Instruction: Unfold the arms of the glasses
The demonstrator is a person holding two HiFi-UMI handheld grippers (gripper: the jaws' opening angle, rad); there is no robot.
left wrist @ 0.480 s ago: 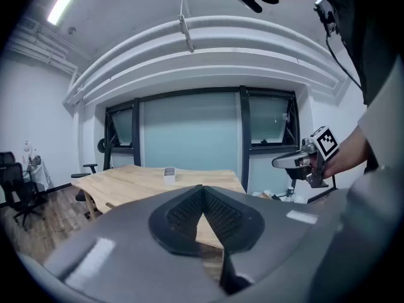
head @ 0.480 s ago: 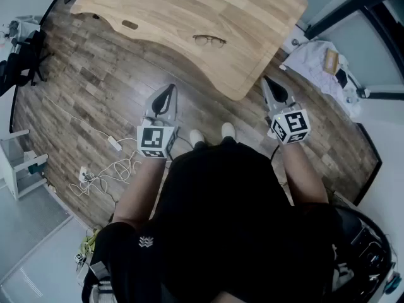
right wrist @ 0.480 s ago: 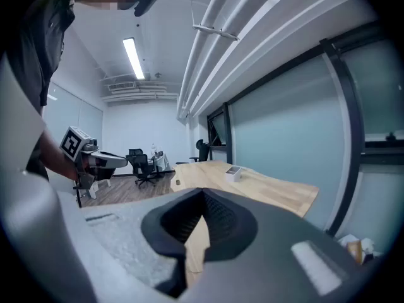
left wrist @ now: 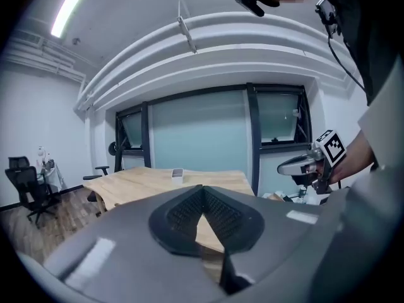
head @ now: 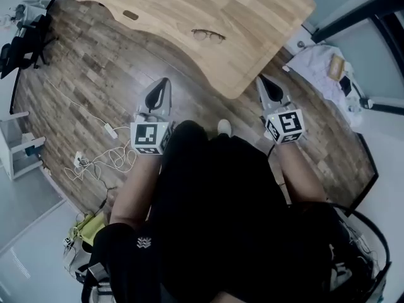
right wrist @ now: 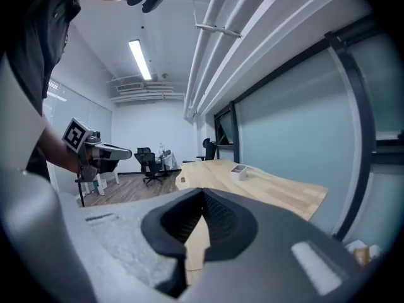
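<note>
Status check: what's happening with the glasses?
Left gripper and right gripper shut, empty, short of table. Glasses lie untouched on it. Nothing in the way.

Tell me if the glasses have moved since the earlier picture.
No. The glasses lie in the same spot on the table, as far from its slot and front edge as before.
</note>
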